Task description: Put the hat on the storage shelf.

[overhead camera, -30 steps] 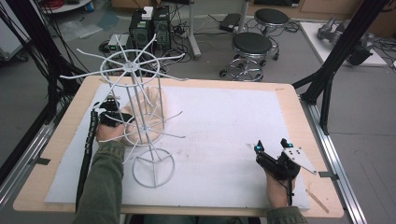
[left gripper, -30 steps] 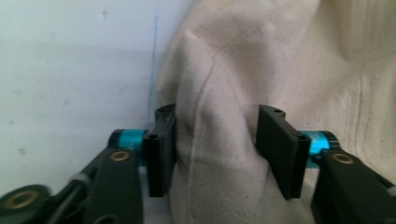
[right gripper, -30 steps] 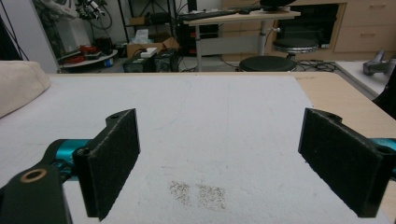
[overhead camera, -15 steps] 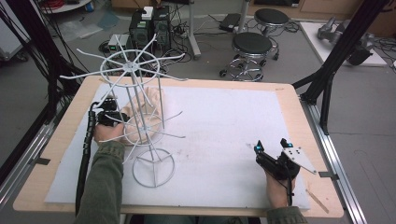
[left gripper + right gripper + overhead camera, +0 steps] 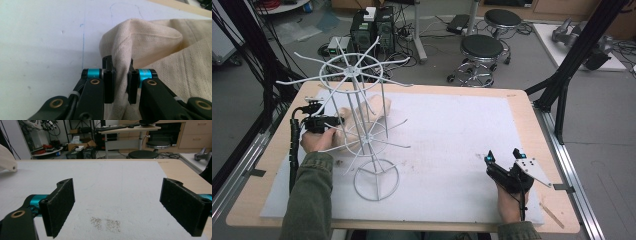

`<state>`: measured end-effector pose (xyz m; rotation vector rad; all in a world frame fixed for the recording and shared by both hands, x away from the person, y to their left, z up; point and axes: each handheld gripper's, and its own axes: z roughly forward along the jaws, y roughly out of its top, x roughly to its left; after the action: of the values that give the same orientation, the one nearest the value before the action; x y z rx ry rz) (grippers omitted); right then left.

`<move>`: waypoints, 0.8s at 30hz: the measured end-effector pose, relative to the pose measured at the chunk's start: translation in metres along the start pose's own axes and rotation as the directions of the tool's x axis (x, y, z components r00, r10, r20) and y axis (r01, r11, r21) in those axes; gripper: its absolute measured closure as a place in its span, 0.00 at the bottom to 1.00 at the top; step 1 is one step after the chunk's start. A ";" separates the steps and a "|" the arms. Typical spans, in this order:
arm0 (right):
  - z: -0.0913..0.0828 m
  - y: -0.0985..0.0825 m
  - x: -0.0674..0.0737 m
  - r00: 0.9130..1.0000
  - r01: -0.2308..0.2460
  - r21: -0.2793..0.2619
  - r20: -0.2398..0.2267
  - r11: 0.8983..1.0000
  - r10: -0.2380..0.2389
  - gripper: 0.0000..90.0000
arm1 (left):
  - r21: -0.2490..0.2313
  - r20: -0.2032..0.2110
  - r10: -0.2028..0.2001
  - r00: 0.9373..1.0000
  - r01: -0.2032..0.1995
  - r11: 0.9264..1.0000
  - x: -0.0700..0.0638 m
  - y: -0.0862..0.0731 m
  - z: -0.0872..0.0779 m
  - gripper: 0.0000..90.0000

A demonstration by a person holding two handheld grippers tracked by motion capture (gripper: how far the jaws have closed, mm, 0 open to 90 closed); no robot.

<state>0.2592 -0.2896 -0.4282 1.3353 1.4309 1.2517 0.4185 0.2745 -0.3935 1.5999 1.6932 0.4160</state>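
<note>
The cream cotton cloth (image 5: pixel 362 112) is lying crumpled on the white foam mat (image 5: pixel 452 130), on the left side of the table behind the white wire rack (image 5: pixel 362 125), partly screened by the rack's rods. Its bulk is stretching from the person's left hand away toward the table's far edge, so its long axis is running roughly near to far, slanting a little rightward; how it ends beyond the rods is hard to tell. It is looking light and limp: the woven fabric is folding and sagging freely, so it will likely drape and trail when lifted and could be snagging on the rack's arms. A thick fold or hemmed edge is giving the surest hold.

The left gripper (image 5: pixel 120 85) has just been closing, and its jaws are now clenching a raised fold of the cloth, the fabric bunching up between the pads (image 5: pixel 109 85).

The right gripper (image 5: pixel 117 202) is resting low over the mat at the near right, jaws spread wide with nothing between them.
</note>
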 end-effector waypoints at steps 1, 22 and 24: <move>0.000 0.000 0.000 1.000 -0.001 0.000 0.002 1.000 0.001 0.13 | -0.018 0.015 -0.002 1.000 0.002 1.000 0.000 0.001 -0.003 0.90; 0.000 0.000 0.001 1.000 0.009 -0.002 0.001 1.000 -0.009 0.13 | -0.249 0.195 -0.106 0.975 0.153 0.956 0.009 0.011 -0.044 0.90; 0.000 0.000 0.002 1.000 0.017 -0.007 0.000 1.000 -0.017 0.13 | -0.273 0.199 -0.115 0.973 0.167 0.947 0.011 0.012 -0.048 0.90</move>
<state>0.2586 -0.2879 -0.4277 1.3155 1.4343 1.2446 0.3935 0.2990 -0.3569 1.2561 1.5196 0.4111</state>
